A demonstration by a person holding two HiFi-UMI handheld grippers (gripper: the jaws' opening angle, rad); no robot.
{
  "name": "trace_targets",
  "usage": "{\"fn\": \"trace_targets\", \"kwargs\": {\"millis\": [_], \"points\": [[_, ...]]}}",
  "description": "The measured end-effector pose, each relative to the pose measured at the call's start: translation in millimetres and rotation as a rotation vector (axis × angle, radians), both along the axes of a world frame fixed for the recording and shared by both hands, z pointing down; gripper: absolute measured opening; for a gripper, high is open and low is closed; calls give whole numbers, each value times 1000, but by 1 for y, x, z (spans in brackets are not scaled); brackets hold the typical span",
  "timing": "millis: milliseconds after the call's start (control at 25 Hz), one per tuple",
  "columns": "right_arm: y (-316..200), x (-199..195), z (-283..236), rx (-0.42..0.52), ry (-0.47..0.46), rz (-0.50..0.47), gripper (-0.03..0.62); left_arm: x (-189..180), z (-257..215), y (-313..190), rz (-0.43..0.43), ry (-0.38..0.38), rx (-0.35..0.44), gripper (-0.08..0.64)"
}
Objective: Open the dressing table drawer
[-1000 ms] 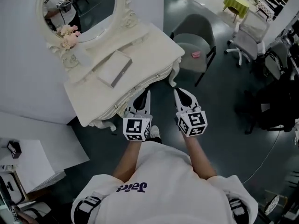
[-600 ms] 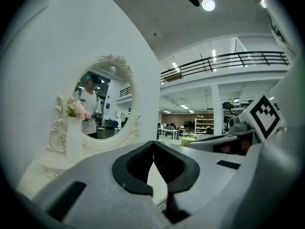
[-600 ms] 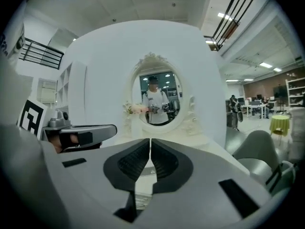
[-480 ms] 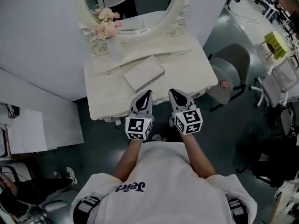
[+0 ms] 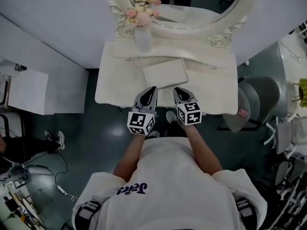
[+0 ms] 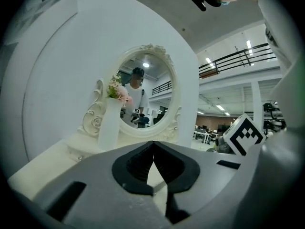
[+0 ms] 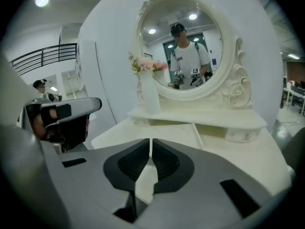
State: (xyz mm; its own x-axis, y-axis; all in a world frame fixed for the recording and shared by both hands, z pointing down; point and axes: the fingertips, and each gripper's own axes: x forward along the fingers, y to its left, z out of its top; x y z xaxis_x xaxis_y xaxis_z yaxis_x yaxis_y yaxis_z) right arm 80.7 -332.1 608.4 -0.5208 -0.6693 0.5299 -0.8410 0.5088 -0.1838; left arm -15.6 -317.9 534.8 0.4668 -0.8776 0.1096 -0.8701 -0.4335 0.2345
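The cream dressing table stands straight ahead, with an oval mirror, a vase of pink flowers and a flat cream box on its top. Small knobbed drawers sit on the raised back shelf. The table's front face is hidden under its top in the head view. My left gripper and right gripper hover side by side over the front edge, both shut and holding nothing. The left gripper points about level at the mirror; the right gripper tilts down toward the tabletop.
A grey chair with a small pink thing on its seat stands right of the table. A white cabinet is at the left. Shoes and cables lie on the dark floor there.
The table has swung from the upper left to straight ahead. Both grippers have come forward from the floor beside it to over its front edge, still shut.
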Motion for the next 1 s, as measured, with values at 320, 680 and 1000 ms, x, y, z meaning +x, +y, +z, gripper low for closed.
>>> {"fn": "trace_targets", "kwargs": {"millis": [320, 680, 1000], "points": [[-16, -1, 82, -223, 40, -131, 12, 5, 33, -32, -113, 2, -69, 15], [-13, -10, 144, -422, -12, -151, 141, 5, 52, -37, -175, 7, -125, 15], [-27, -15, 155, -447, -60, -90, 129, -5, 57, -30, -204, 11, -141, 15]]}}
